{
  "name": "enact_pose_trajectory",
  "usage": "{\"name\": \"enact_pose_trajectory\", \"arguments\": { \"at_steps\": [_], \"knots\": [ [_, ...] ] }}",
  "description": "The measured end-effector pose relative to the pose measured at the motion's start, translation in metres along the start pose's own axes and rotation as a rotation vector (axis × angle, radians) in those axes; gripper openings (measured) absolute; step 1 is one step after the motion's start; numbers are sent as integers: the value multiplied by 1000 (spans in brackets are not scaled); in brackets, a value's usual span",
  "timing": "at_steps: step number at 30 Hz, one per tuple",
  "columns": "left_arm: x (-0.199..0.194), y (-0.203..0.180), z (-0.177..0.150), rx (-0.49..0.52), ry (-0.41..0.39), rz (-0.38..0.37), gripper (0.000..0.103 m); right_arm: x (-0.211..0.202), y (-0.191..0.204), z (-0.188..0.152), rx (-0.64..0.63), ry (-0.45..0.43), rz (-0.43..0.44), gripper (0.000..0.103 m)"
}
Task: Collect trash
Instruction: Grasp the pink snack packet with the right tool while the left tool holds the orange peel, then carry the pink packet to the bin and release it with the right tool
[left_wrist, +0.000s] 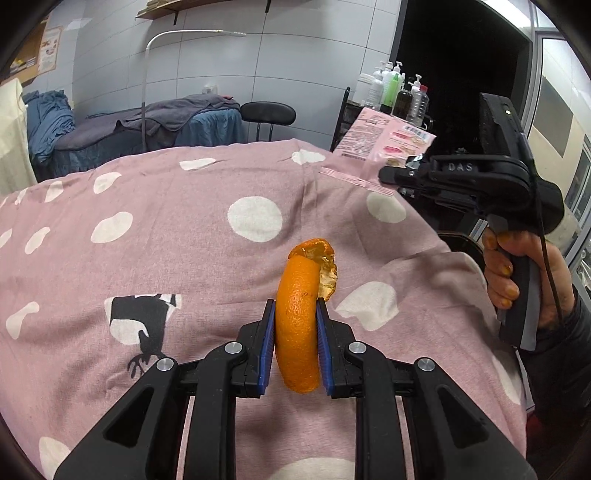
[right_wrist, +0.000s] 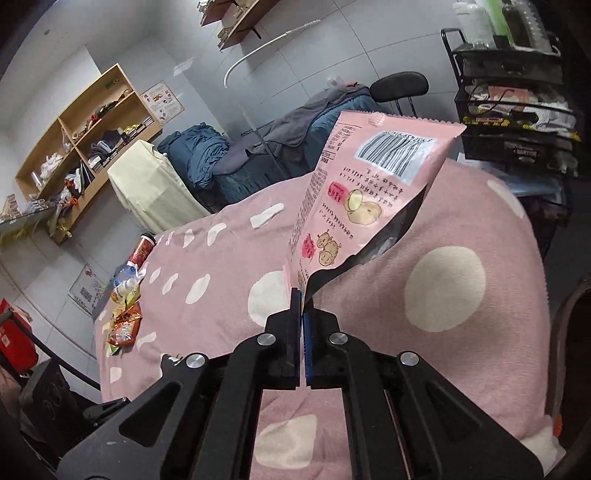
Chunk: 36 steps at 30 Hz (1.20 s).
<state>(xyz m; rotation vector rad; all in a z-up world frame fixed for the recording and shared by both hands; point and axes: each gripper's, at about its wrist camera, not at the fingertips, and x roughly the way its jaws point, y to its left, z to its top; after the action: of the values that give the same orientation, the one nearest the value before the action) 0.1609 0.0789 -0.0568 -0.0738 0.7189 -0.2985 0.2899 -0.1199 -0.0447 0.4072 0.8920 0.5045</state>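
My left gripper (left_wrist: 295, 306) is shut on a curved piece of orange peel (left_wrist: 300, 325) and holds it above the pink dotted bedspread (left_wrist: 184, 229). My right gripper (right_wrist: 303, 299) is shut on the torn corner of an empty pink snack bag (right_wrist: 365, 192), which stands up from the jaws above the bedspread (right_wrist: 480, 354). The right gripper (left_wrist: 391, 174) with the pink bag (left_wrist: 380, 147) also shows at the right of the left wrist view, past the bed's far right edge.
More trash lies at the bed's far left corner: a red can (right_wrist: 142, 249), a crumpled plastic bottle (right_wrist: 127, 275) and orange snack wrappers (right_wrist: 123, 325). A black wire cart (right_wrist: 517, 122) with bottles stands beyond the bed. A second bed (left_wrist: 155, 129) and a black stool (left_wrist: 267, 114) stand behind.
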Motion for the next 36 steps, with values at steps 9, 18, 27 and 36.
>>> {"name": "enact_pose_trajectory", "arguments": {
  "at_steps": [9, 18, 27, 36],
  "knots": [
    [-5, -28, 3, 1, -34, -53, 21, -67, -5, -21, -101, -86, -99, 3],
    [-5, -67, 5, 23, -52, -129, 21, -123, -20, -47, -140, -135, -208, 3],
    [2, -100, 7, 45, -43, -200, 21, -165, -61, -70, -103, -140, -357, 3],
    [11, -123, 7, 73, -21, -248, 21, -165, -108, -93, -87, -30, -533, 3]
  ]
}}
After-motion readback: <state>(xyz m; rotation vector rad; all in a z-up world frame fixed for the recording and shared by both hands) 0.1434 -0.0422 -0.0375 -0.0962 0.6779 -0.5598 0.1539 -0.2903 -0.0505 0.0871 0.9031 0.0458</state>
